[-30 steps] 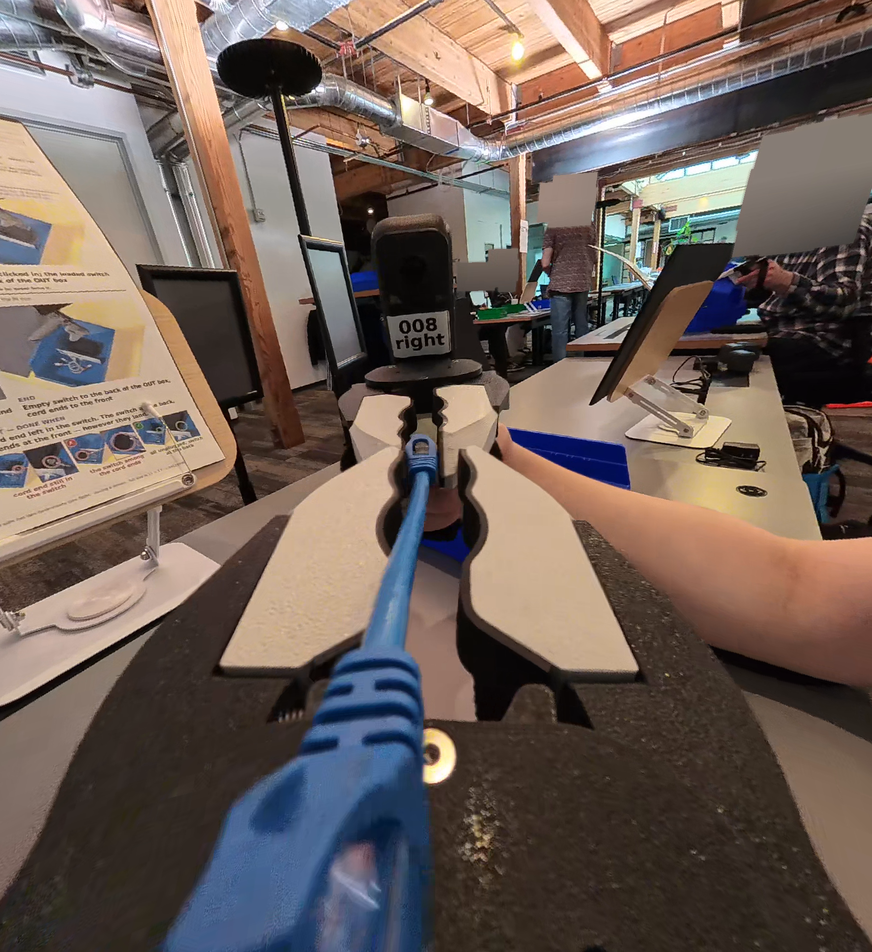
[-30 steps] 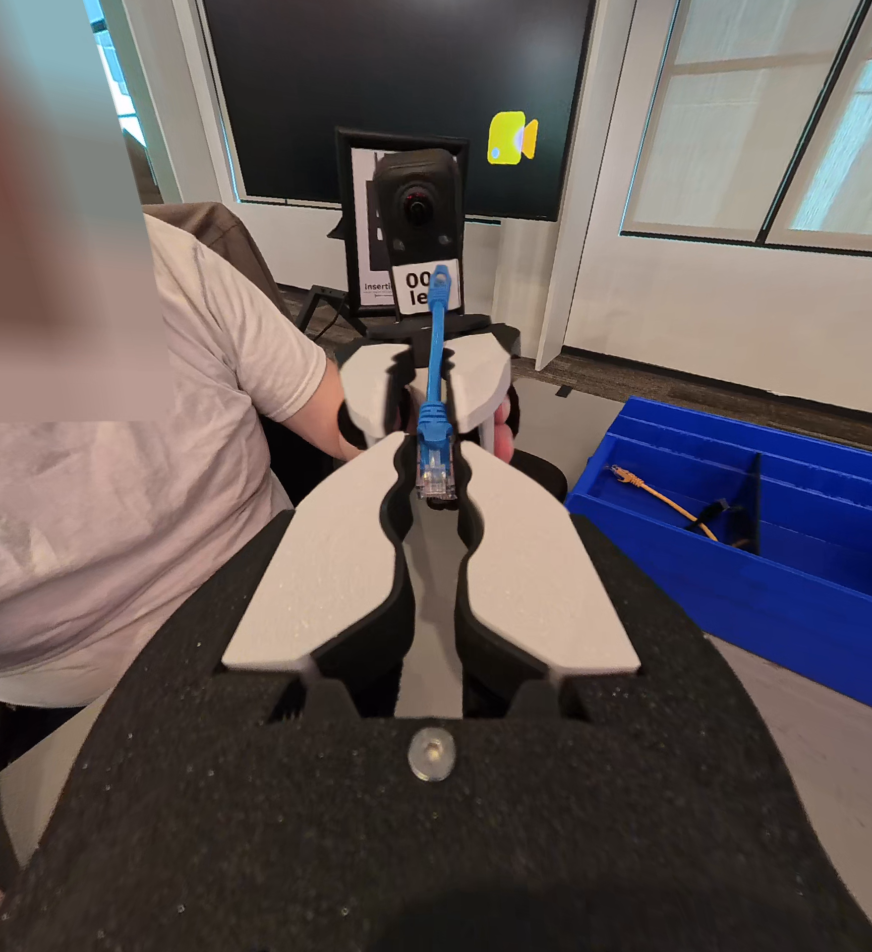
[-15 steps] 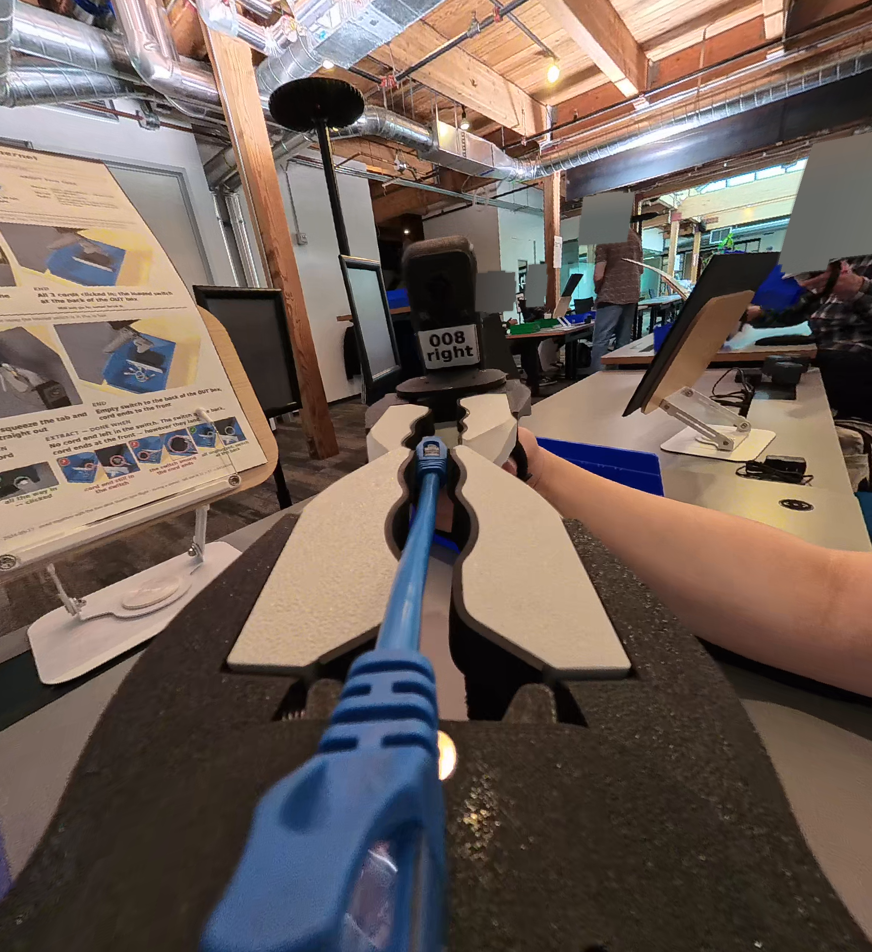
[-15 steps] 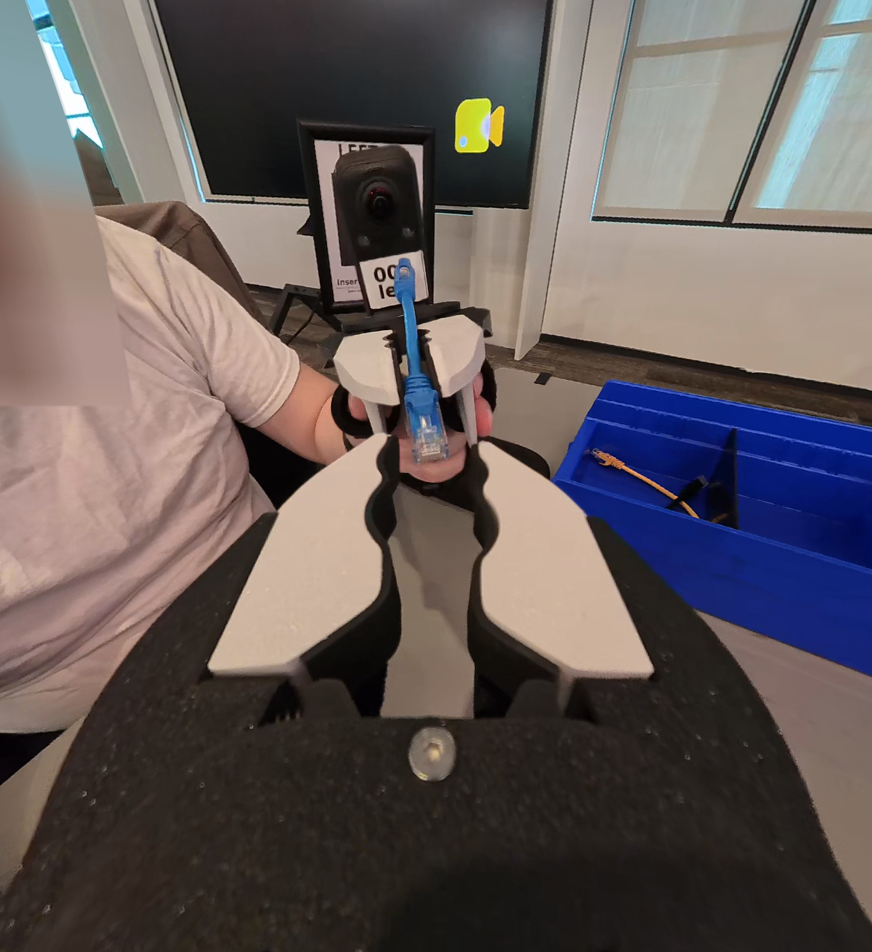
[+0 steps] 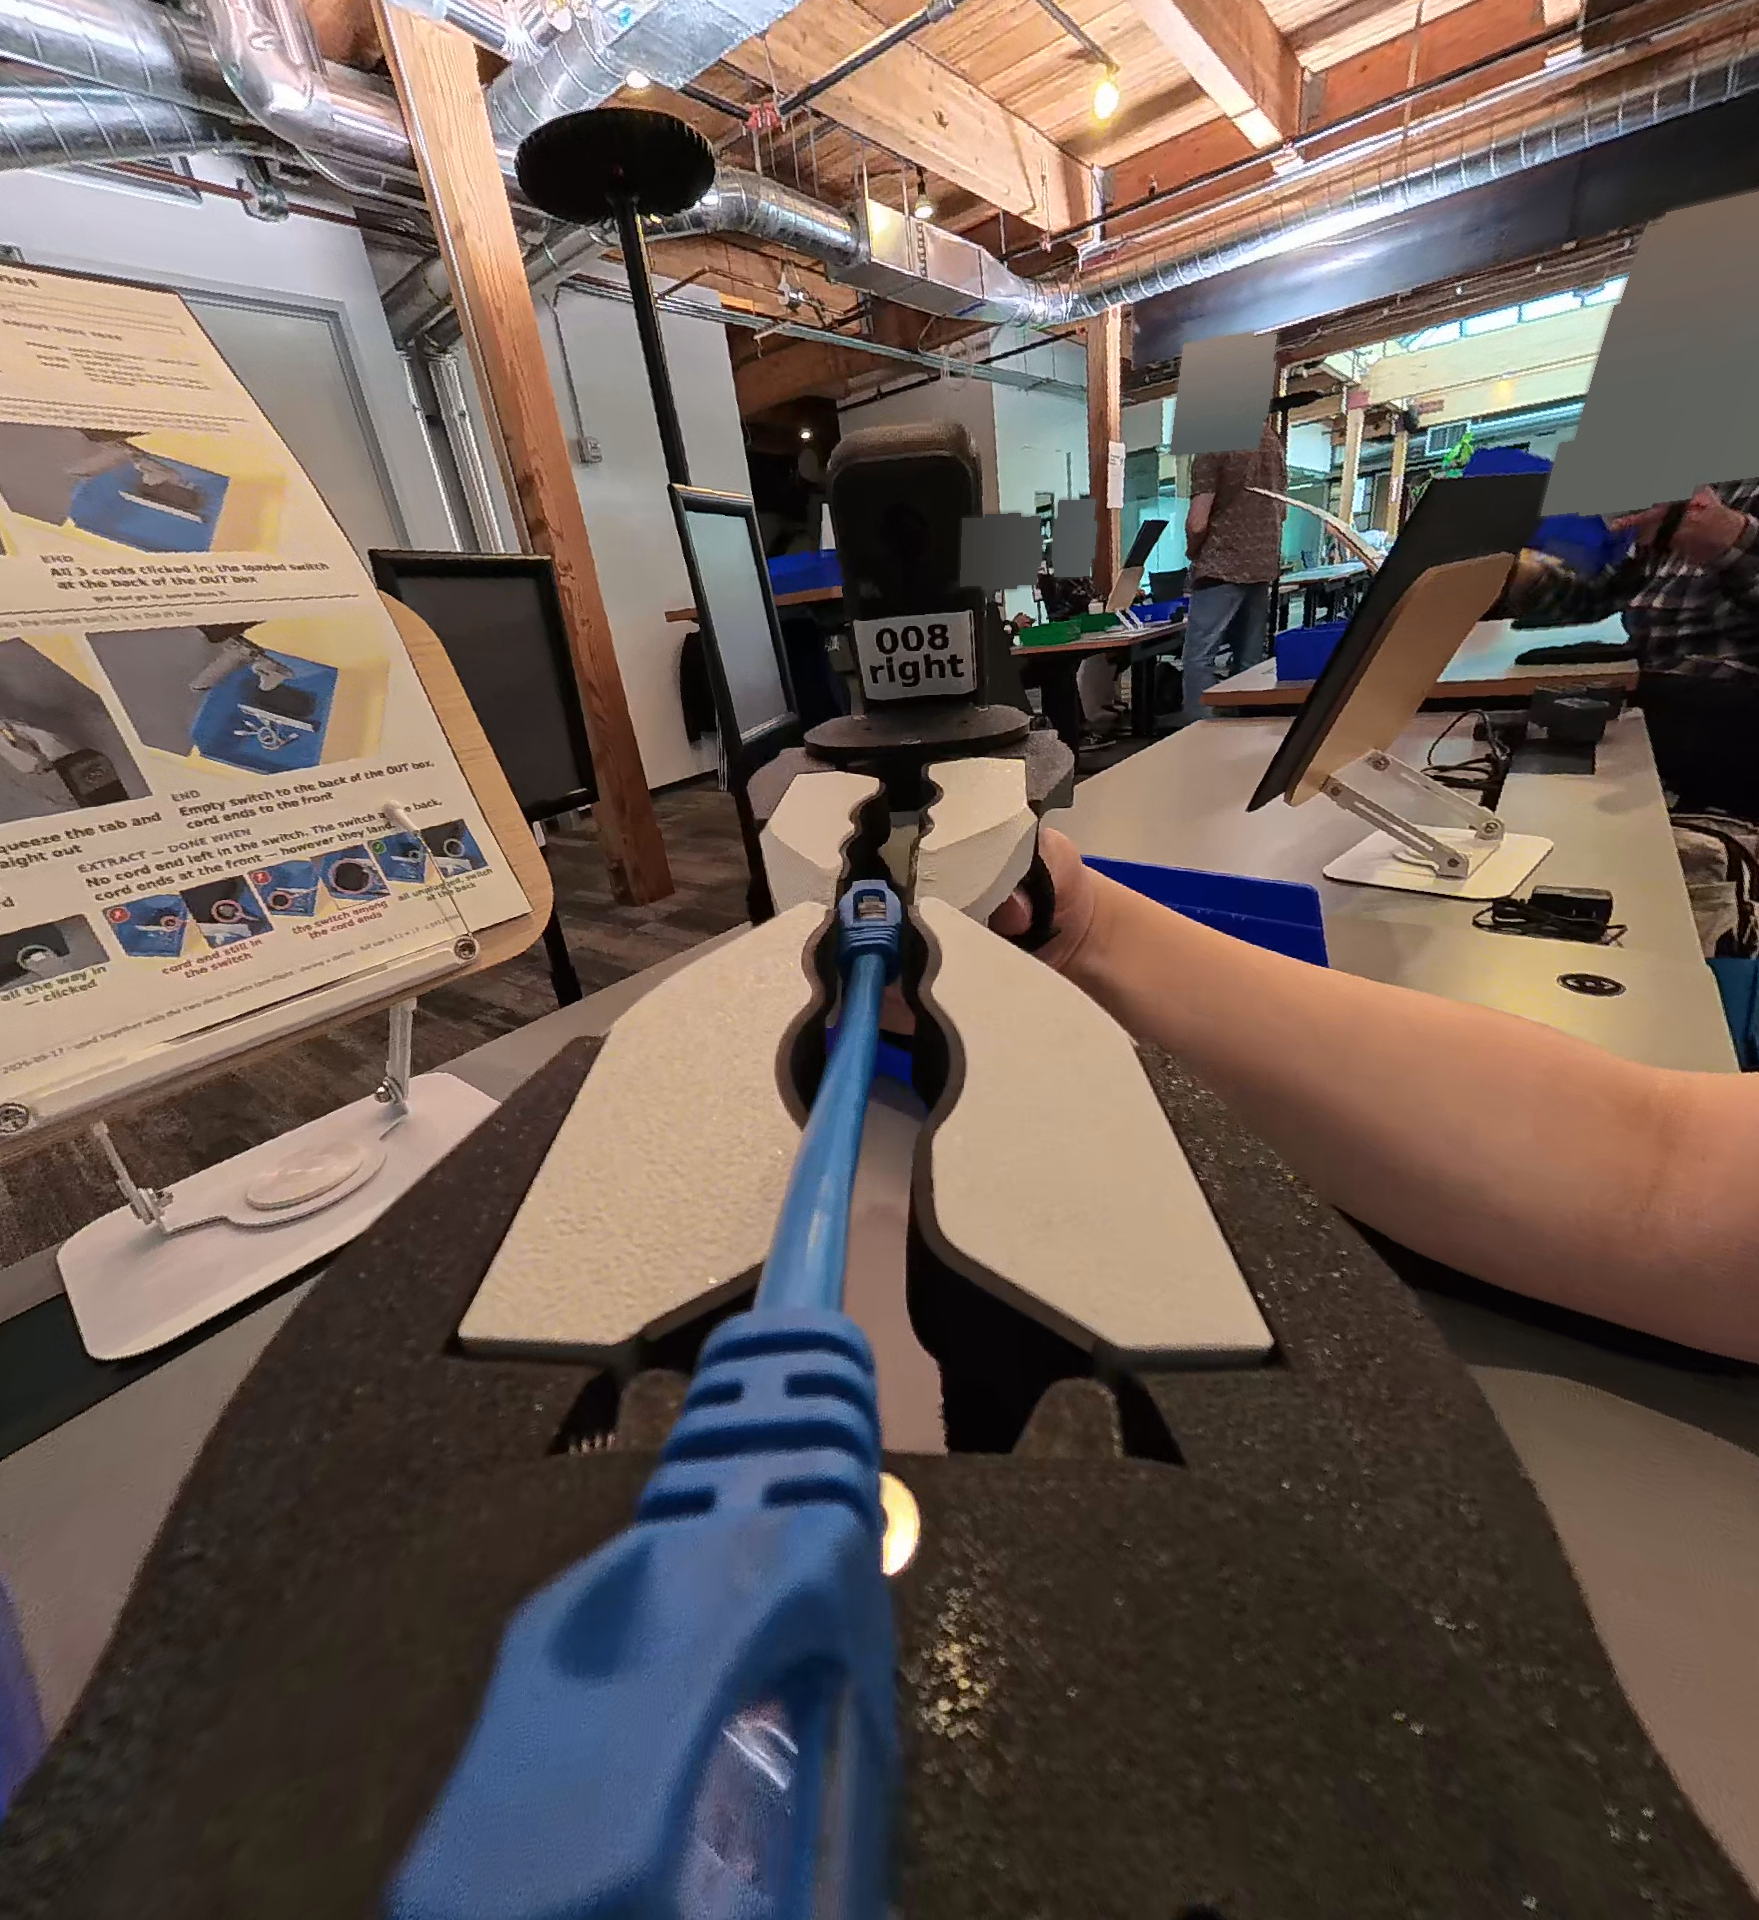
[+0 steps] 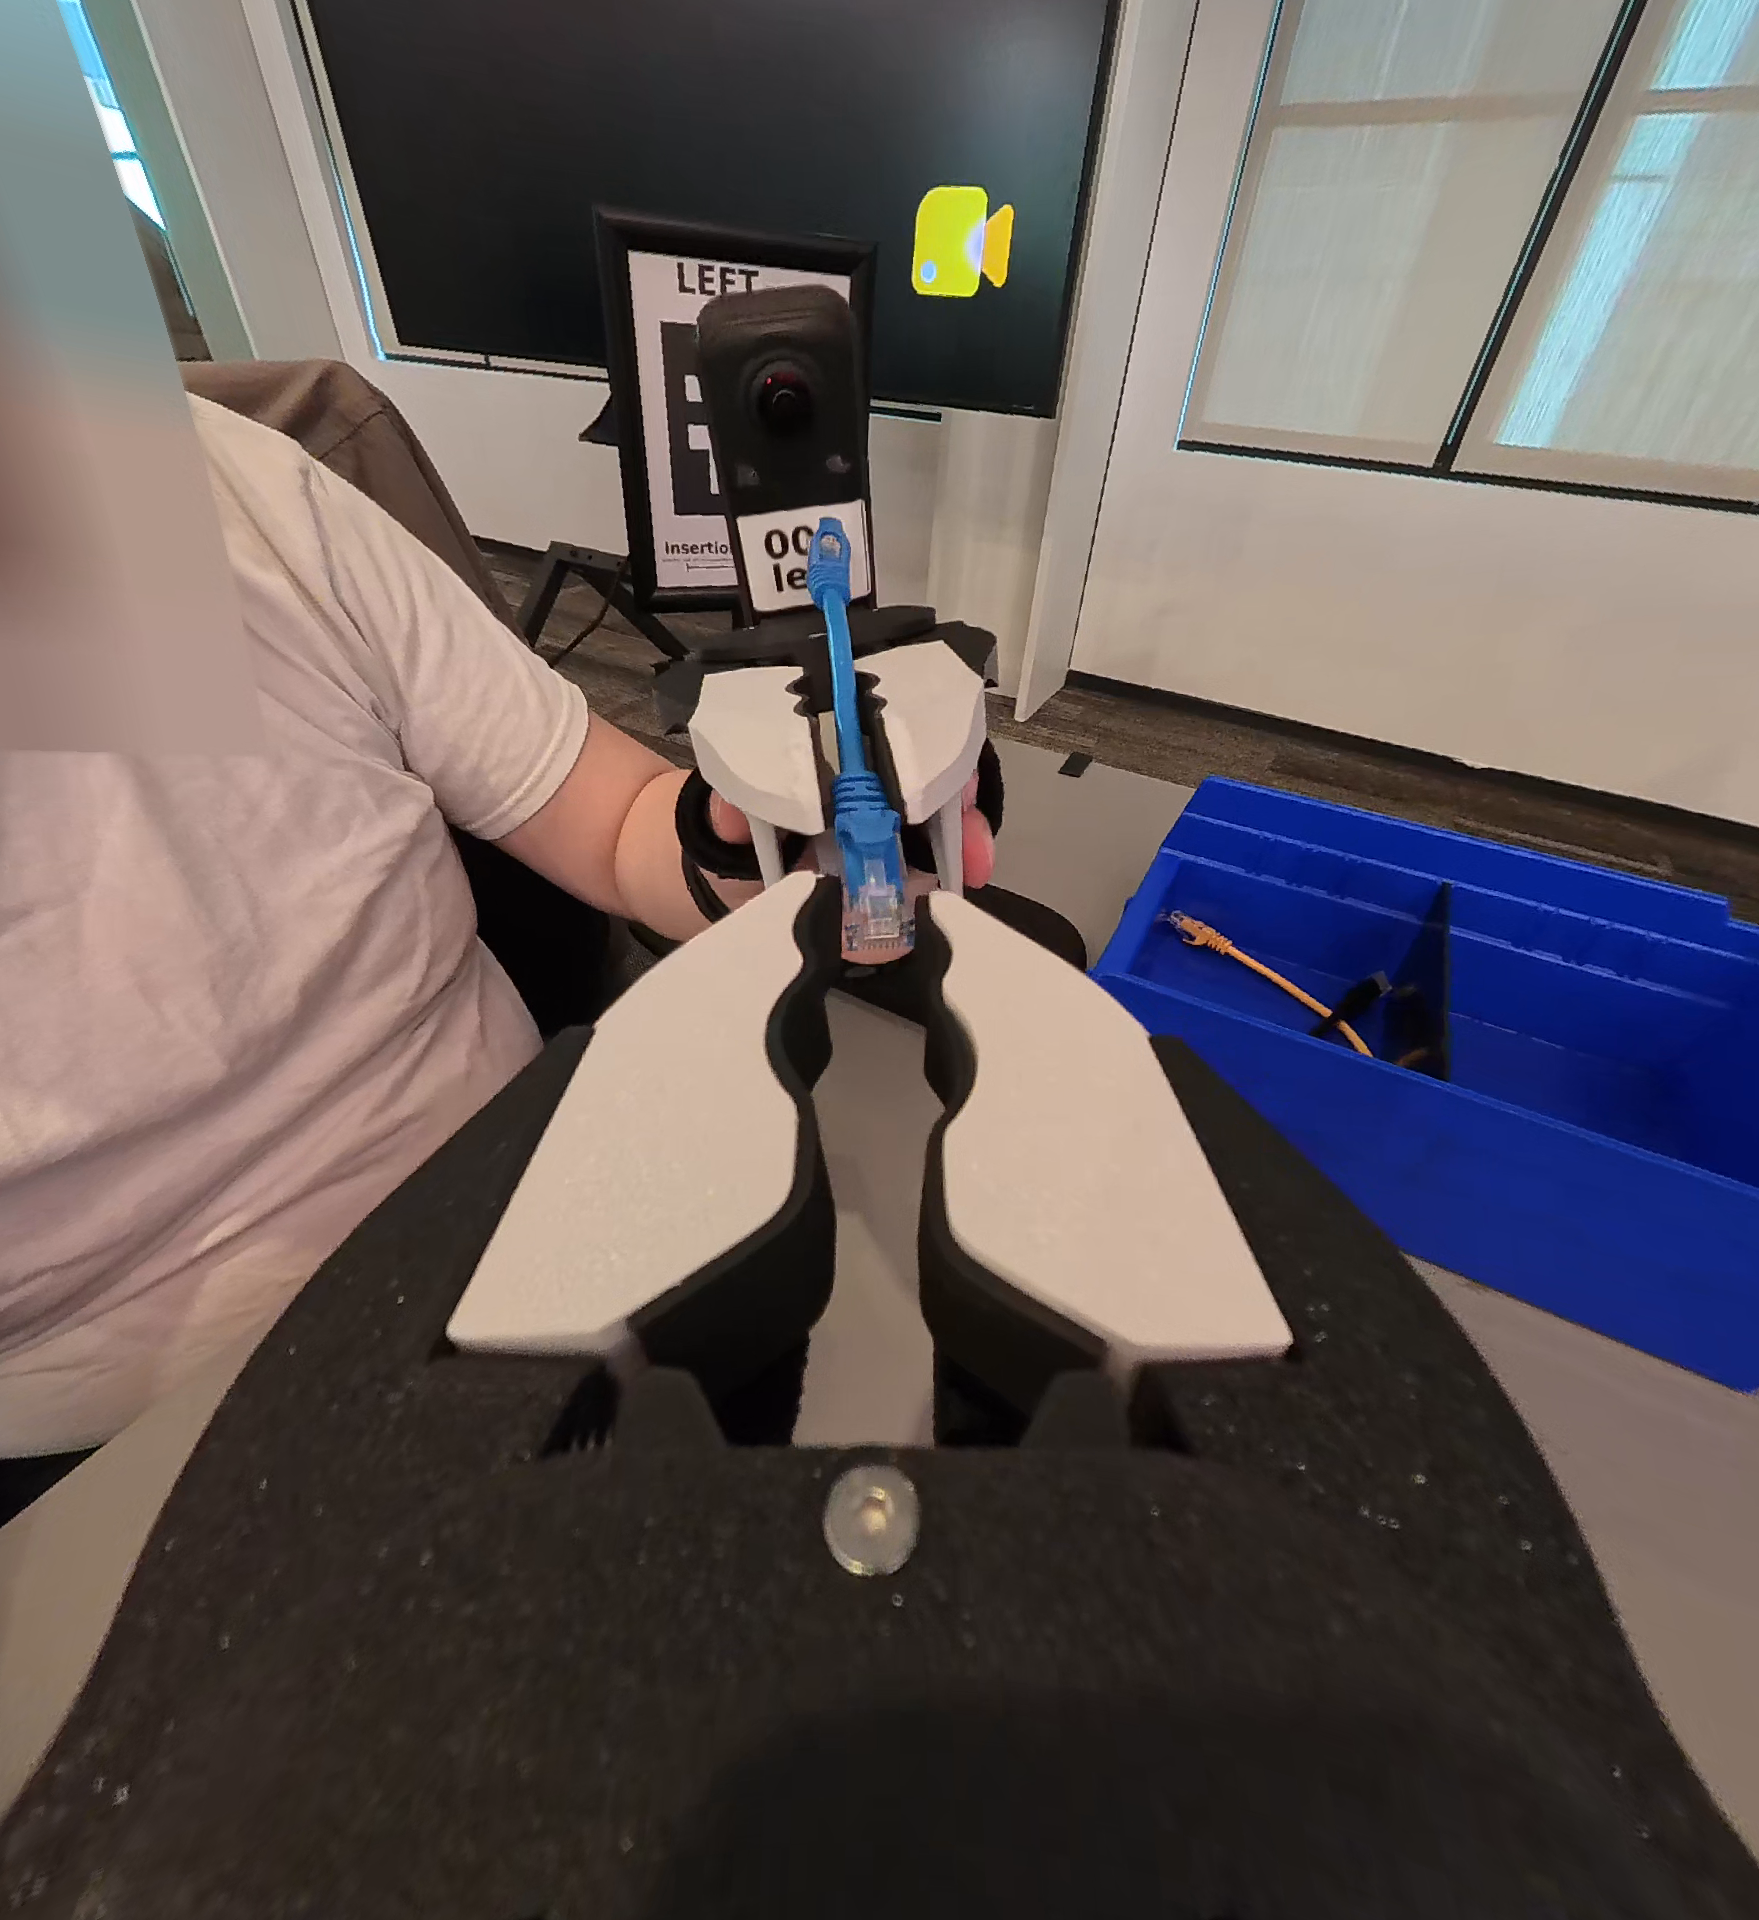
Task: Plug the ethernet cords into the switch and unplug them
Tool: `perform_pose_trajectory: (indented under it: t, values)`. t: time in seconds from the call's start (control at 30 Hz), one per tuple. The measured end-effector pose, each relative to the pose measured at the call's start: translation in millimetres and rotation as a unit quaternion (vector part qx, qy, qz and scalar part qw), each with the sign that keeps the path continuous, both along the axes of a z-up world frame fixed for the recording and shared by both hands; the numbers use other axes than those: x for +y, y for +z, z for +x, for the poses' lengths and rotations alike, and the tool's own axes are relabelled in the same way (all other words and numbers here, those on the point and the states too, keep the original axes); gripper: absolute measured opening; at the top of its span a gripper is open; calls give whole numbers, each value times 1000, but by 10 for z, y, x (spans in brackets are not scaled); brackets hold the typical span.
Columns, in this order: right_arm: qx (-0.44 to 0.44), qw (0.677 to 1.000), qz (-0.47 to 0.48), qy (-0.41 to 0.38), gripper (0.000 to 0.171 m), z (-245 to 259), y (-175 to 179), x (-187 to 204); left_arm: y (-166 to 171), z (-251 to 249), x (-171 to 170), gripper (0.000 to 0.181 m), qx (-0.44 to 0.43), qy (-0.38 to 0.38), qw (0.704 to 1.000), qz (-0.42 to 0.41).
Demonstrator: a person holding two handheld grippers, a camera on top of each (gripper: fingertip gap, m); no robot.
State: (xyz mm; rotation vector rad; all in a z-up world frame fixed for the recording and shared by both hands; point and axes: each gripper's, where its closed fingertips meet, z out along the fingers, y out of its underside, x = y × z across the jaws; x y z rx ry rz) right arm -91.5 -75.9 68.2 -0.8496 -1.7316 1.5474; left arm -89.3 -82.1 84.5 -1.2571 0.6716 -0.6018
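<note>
Since half a second ago your two grippers have drawn closer together again: in the right wrist view the blue plug that hung just beyond your right fingertips now sits between them, at the middle of the frame.

Your left gripper pinches the blue ethernet cord near one plug. The cord runs back between the white fingers toward the lens, and its other plug fills the lower centre of the left wrist view, large and blurred. In the right wrist view the same gripper faces you just above centre, with the cord standing up out of it in front of its camera and the clear-tipped plug pointing down toward you.

Your right gripper has its fingers spread a little, with a narrow gap between them. The plug's tip lies in that gap at the fingertips; I cannot tell whether the fingers touch it. In the left wrist view that gripper stands just above centre, its tips parted close behind the plug.

A blue bin rests on the grey table at the right of the right wrist view, with an orange cord lying in its near compartment against the divider. An instruction board on a white stand leans at the left of the left wrist view. The switch is not in view.
</note>
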Motion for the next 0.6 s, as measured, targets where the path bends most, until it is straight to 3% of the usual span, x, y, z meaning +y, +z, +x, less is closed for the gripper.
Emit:
perform_pose_trajectory:
  t: [0.2, 0.6]
  values:
    - [2, 1000, -6, 6, 12, 19, 25, -13, -53, 14, 37, 16, 29, 11, 1000, -2]
    - [0, 1000, -7, 5, 12, 22, 9, -5, -14, 0, 43, 17, 6, 6, 1000, -3]
